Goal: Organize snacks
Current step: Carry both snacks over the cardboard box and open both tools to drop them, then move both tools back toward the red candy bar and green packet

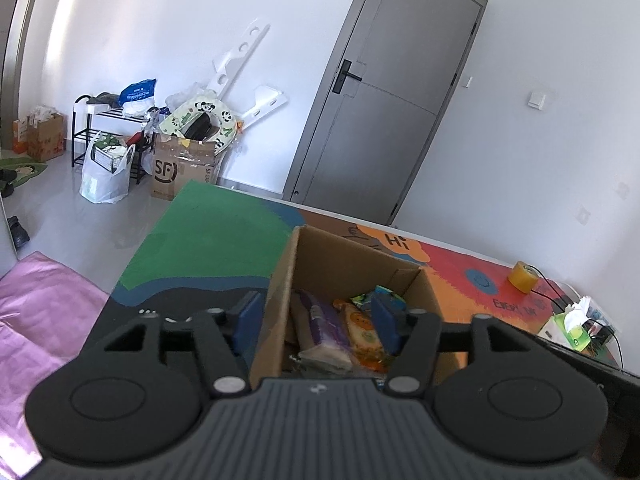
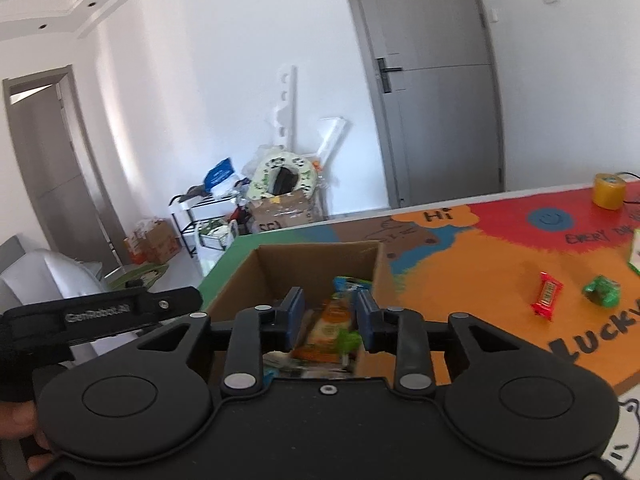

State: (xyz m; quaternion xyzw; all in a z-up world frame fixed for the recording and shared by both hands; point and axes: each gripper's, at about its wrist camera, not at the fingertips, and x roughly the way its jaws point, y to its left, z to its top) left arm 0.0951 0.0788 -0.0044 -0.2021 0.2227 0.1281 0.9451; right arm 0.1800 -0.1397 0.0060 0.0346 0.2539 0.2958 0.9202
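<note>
The left gripper (image 1: 316, 316) stood wide, straddling the near-left wall of the cardboard box (image 1: 280, 280), gripping nothing. The right gripper (image 2: 330, 316) was narrowly parted above the box, its pads clear of the snack packets (image 2: 330, 328) inside. Farther right on the colourful mat (image 2: 480, 272) lay a red candy bar (image 2: 547, 296) and a green wrapped sweet (image 2: 601, 290), near each other. A yellow tape roll (image 2: 609, 191) sat beyond.

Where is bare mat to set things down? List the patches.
Free: the green mat area left of the brown cardboard box; the orange area between box and red candy bar. Crowded: inside the box, and around the green wrapped candy.
</note>
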